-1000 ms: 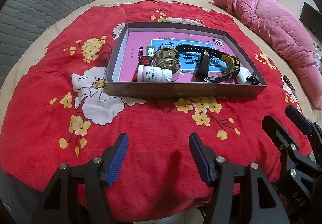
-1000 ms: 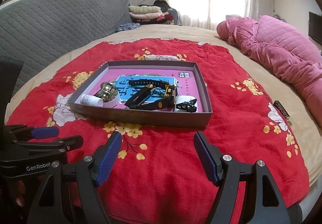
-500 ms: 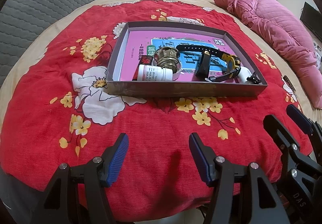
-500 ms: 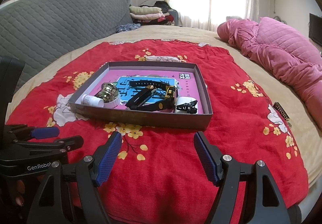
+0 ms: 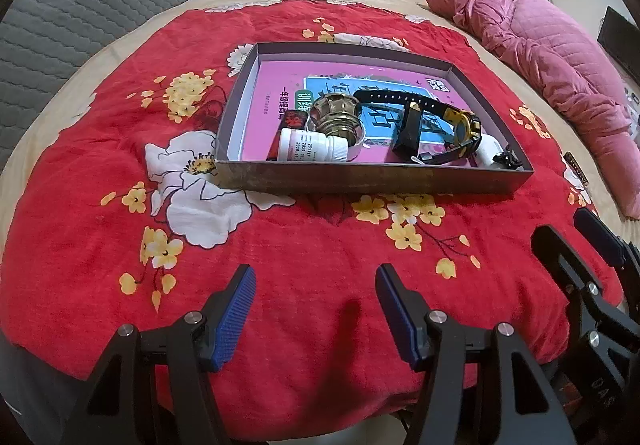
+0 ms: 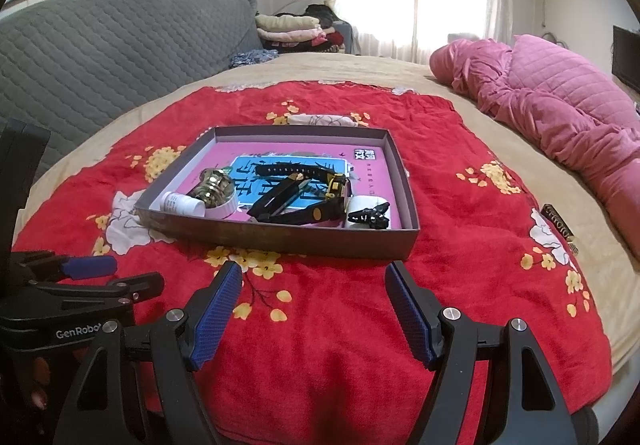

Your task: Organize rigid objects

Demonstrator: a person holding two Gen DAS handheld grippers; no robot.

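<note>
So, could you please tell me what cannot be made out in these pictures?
- White bottle label: print too small, left wrist view.
- Small red item: partly behind the bottle, left wrist view.
- White object: black clip covers it, right wrist view.
- Dark item on the blanket: too small.

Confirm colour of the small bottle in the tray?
White bottle with a white cap, lying on its side; clearest in the left wrist view.

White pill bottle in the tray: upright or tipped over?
Tipped over. The bottle lies on its side against the tray's near wall, cap toward the brass knob.
</note>
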